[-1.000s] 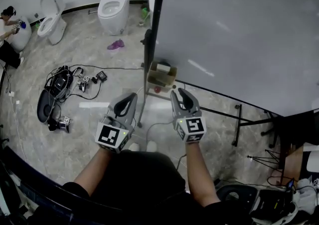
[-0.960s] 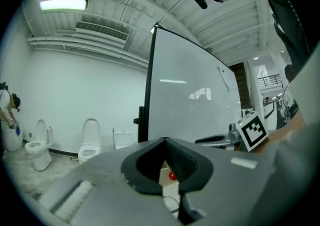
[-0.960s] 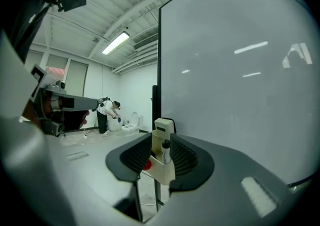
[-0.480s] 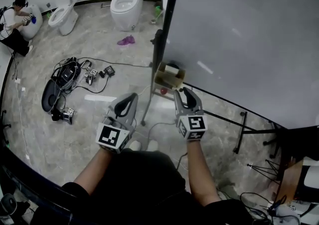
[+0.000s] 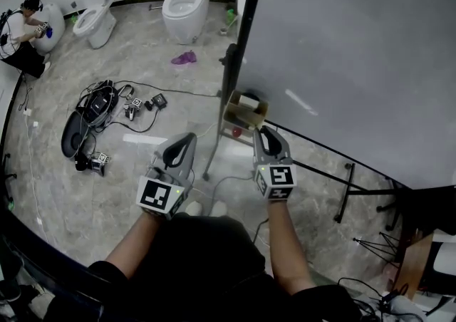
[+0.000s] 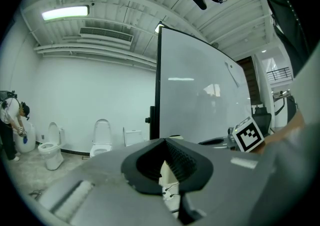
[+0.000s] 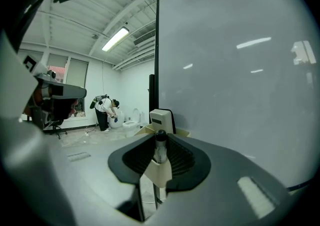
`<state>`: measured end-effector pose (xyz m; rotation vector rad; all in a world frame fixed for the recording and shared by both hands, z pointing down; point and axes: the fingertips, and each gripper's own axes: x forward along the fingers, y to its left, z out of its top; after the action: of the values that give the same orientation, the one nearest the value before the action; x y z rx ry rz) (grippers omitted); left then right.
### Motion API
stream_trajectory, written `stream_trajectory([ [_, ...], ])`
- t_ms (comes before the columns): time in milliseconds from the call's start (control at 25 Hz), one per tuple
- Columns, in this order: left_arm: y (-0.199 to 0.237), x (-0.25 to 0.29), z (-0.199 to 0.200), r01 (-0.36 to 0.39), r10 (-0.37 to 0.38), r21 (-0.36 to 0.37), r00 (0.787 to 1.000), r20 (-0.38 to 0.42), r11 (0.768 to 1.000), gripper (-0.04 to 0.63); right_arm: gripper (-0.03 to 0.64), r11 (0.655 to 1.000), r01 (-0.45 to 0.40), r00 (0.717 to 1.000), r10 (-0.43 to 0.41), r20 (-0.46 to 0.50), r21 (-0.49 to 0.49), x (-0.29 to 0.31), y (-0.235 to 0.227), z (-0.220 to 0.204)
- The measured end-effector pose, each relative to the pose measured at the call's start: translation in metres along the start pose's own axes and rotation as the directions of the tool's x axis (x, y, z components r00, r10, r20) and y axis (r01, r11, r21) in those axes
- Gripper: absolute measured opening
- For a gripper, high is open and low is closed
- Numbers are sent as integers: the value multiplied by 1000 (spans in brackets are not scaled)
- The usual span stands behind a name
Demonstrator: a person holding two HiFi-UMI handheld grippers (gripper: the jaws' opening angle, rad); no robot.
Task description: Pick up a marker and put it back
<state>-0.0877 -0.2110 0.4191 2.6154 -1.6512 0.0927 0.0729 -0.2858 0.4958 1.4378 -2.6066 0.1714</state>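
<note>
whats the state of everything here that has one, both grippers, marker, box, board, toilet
right gripper: jaws have just been closing, now shut on the marker
marker: upright, dark end up, between the right jaws
left gripper: jaws shut, nothing in them
box: open at the top, eraser standing in it
whiteboard: blank
toilet: lid up

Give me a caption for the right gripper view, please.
Right gripper, jaws just closed onto an upright marker, beside the whiteboard.

Open cardboard box [image 5: 246,110] at lower left corner of large standing whiteboard [image 5: 356,50]; slim upright marker [image 7: 160,146] before box, between right gripper [image 5: 263,132] jaws; ceramic toilet [image 5: 187,1] on floor behind left.
</note>
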Motion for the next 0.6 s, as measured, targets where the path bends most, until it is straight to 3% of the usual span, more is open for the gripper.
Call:
stream_trajectory([
  [600,-9,1,5,47,-47,-1,999,22,999,3,78,999,38,996,-36,87,-27,-24,1,36],
])
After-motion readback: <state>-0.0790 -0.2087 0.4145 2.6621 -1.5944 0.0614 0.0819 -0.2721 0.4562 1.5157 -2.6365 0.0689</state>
